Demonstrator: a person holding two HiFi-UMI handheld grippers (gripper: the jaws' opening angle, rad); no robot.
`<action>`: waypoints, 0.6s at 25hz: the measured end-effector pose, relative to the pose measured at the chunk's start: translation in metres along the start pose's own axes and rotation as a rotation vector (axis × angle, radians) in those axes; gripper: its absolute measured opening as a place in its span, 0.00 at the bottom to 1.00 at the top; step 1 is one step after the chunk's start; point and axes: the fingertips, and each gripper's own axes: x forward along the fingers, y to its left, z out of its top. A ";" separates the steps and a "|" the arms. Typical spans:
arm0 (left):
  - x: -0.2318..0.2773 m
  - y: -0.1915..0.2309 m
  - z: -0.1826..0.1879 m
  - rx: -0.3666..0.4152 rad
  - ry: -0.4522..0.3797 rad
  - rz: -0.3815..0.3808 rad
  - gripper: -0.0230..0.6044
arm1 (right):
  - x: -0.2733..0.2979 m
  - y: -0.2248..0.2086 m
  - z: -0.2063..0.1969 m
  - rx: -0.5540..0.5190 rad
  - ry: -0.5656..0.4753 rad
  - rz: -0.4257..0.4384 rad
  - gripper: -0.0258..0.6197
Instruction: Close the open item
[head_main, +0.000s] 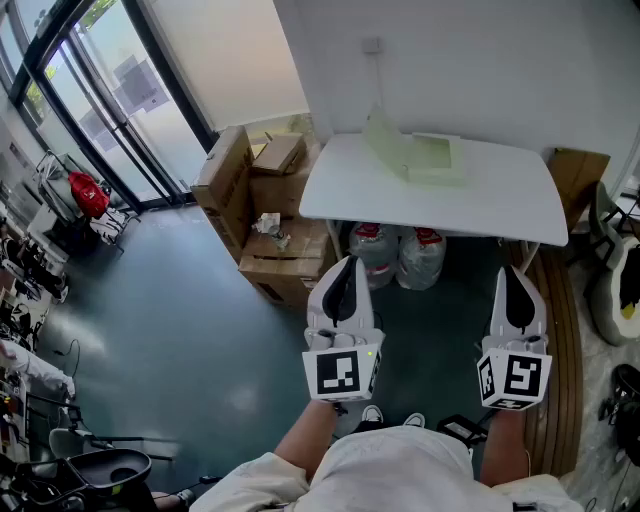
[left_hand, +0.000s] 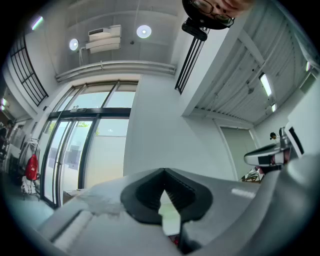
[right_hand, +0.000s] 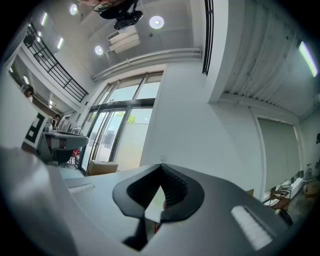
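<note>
Standing against the wall, the white table (head_main: 500, 205) bears the pale green folder (head_main: 420, 155) near its back edge, one cover tilted up. Cardboard boxes (head_main: 270, 230) sit stacked at its left. Short of the table, well apart from the folder, the left gripper (head_main: 345, 262) and right gripper (head_main: 517, 270) both have jaws pressed together, empty.

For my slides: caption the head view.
Shut left gripper and right gripper before white table bearing open pale green folder.
</note>
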 end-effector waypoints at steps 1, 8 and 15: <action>0.001 0.000 0.001 0.010 -0.002 -0.002 0.04 | 0.000 -0.001 0.000 0.000 0.000 -0.004 0.04; 0.003 -0.018 0.003 0.016 0.004 0.007 0.04 | -0.006 -0.016 -0.004 0.005 0.001 0.003 0.04; -0.004 -0.039 -0.008 0.025 0.024 0.012 0.04 | -0.017 -0.029 -0.021 0.013 -0.007 0.005 0.04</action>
